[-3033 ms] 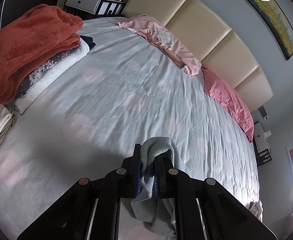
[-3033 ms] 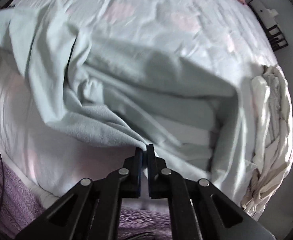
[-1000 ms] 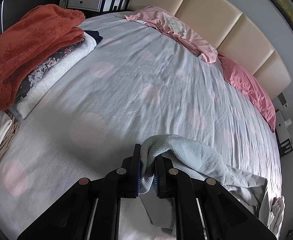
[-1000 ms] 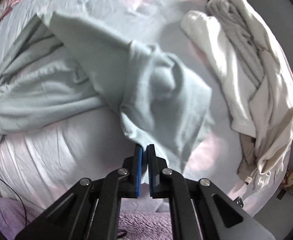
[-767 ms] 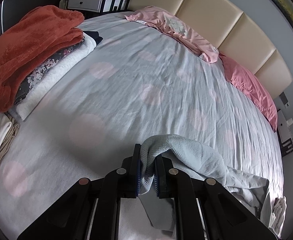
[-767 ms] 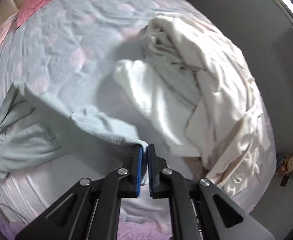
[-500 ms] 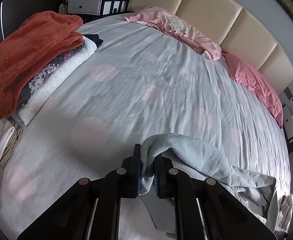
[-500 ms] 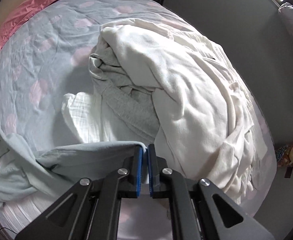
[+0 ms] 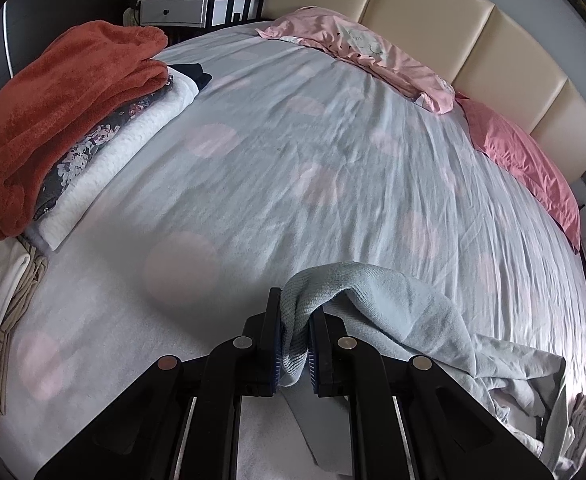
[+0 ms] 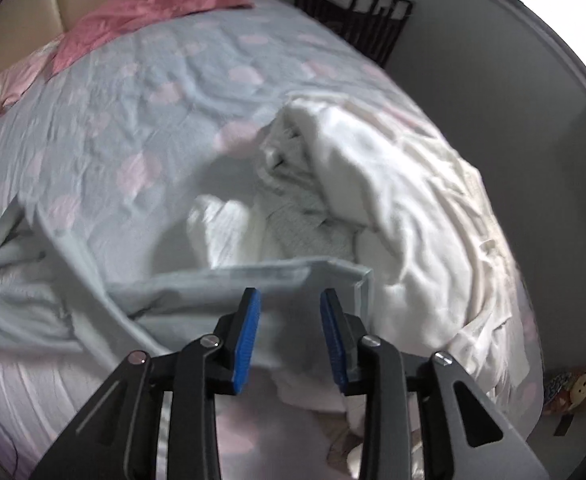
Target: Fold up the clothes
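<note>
Left claw (image 9: pixel 296 340) pinches ribbed pale-blue knit garment (image 9: pixel 393 312); right claw (image 10: pixel 290 320) just parted, empty.

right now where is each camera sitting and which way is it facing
Left wrist: sits behind the left gripper, facing across the bed to the headboard; its fingers, shut on the pale blue garment, show.
Right wrist: sits behind the right gripper, facing down at the white laundry heap; its jaws have just been opening, nothing pinched.
Shared: the garment, bed, pink pillow.
</note>
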{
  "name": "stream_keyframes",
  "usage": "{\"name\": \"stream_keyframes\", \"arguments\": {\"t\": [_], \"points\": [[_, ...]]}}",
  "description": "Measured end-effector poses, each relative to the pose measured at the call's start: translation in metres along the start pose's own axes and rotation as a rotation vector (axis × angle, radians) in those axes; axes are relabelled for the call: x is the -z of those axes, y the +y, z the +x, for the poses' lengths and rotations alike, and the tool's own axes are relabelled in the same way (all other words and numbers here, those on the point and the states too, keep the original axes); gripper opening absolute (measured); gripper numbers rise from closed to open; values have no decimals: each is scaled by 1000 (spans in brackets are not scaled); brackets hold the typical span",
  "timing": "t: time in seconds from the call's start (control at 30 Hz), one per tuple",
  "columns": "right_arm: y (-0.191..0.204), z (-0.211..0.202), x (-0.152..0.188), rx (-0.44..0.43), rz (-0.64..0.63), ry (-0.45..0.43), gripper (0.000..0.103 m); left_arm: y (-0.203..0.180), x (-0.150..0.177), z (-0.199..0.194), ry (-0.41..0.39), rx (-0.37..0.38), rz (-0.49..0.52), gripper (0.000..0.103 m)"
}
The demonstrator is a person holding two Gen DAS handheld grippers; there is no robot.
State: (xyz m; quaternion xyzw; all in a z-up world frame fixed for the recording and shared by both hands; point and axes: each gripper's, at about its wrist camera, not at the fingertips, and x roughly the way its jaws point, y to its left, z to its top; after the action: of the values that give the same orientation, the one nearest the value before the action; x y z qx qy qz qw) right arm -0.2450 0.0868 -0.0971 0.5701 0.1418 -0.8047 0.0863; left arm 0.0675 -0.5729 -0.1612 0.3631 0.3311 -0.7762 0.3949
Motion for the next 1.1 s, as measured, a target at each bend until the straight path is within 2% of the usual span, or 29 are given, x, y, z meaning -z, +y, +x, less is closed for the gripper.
{"name": "stream_keyframes", "arguments": {"t": [0.07,0.23,0.37,0.57,0.73,0.8,0.83,0.97,1.1], "points": [[31,8,14,-65,-112,97,31,0,1,-2,-1,3,4,11],[103,49,56,-91,-352,313,31,7,4,-7,8,24,-9,11],[132,76,76,-110,-414,441,31,13,6,-10,18,44,-30,12],[150,101,88,-80,-450,516,34,5,6,-11,2,33,3,12],[150,107,88,-66,-425,510,30,8,5,-9,10,41,-16,11],[149,104,89,-39,-431,488,12,9,4,-9,11,45,-21,12],[147,99,88,-30,-427,470,8,9,4,-10,10,46,-24,12],[137,78,83,4,-410,394,6,9,4,-14,-1,53,-26,12],[111,40,61,48,-323,275,6,13,3,-16,-5,60,-42,12]]}}
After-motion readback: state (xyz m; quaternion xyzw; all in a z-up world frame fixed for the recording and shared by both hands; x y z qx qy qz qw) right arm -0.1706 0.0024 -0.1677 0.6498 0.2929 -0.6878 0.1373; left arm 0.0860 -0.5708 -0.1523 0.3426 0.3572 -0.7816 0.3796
